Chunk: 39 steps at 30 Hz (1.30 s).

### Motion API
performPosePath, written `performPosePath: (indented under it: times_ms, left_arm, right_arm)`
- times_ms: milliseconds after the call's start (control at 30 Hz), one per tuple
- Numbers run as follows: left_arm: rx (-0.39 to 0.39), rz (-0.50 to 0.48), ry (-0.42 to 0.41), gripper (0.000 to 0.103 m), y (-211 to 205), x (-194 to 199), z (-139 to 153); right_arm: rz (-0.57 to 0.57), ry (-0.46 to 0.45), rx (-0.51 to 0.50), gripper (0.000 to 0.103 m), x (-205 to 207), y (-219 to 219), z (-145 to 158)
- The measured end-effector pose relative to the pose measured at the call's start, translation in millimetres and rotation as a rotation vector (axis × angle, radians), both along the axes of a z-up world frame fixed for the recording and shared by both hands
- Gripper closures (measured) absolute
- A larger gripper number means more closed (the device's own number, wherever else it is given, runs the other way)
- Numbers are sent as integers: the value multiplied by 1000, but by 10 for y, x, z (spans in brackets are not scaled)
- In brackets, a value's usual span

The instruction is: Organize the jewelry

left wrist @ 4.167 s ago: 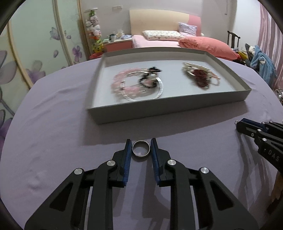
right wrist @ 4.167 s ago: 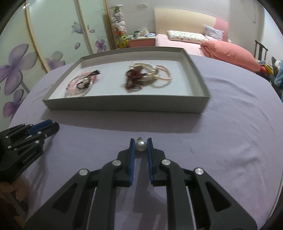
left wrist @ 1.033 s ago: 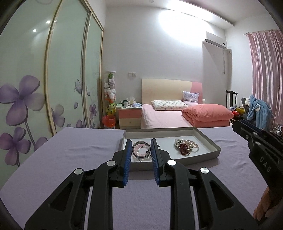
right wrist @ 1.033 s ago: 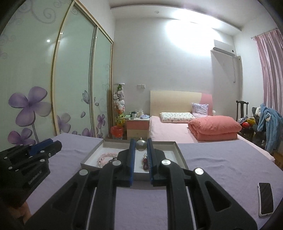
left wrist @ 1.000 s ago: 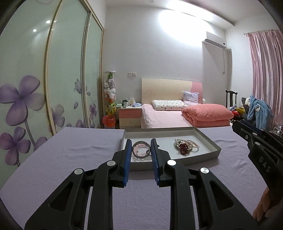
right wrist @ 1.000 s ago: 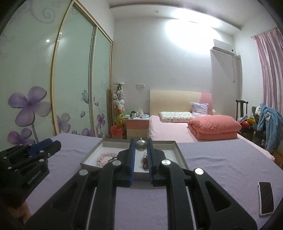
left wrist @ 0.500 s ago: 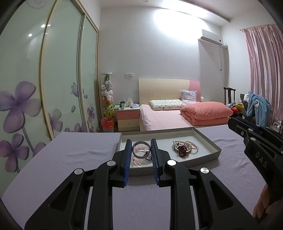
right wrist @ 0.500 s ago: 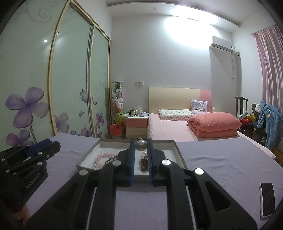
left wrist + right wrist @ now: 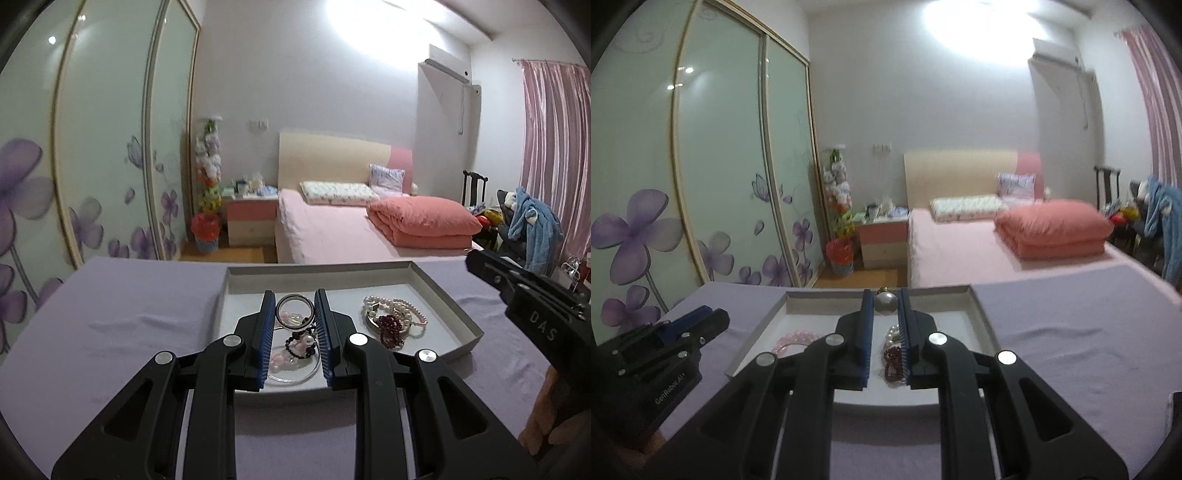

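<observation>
Carry step: our left gripper (image 9: 294,314) fingers clamp a silver ring (image 9: 294,311), right gripper (image 9: 885,304) fingers a pearl pendant (image 9: 885,301); next, lower both into the grey tray (image 9: 448,291).

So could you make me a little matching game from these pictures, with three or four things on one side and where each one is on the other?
Things:
1. silver ring
2. pearl
3. dark red bead bracelet
4. grey tray

Places:
A. lying inside the tray
B. on the purple cloth
C. pinched in the left gripper
D. pinched in the right gripper

Pairs: 1-C, 2-D, 3-A, 4-B
</observation>
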<state>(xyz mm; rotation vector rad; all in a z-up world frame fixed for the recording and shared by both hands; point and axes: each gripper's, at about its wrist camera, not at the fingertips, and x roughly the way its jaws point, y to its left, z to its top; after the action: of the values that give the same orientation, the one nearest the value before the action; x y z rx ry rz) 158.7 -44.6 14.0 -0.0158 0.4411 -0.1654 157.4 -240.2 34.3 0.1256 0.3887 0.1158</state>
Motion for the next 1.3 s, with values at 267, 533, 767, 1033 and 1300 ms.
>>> performPosePath:
  times_ms: [267, 533, 767, 1033, 1300]
  left_arm:
    - [-42, -55, 119, 79, -87, 437, -156]
    - [-116, -36, 122, 61, 194, 288, -91]
    - [-96, 21, 60, 39, 468, -185, 69]
    - [-44, 104, -10, 2, 667, -818, 141]
    - [-20, 141, -64, 2, 722, -1186, 199]
  right_arm:
    - [39, 171, 148, 74, 647, -99, -188]
    - [-1, 137, 185, 64, 345, -305, -140]
    - [27, 81, 113, 27, -248, -191, 4]
    - [51, 67, 35, 4, -884, 13, 75]
    - [15, 39, -20, 4, -1286, 96, 67]
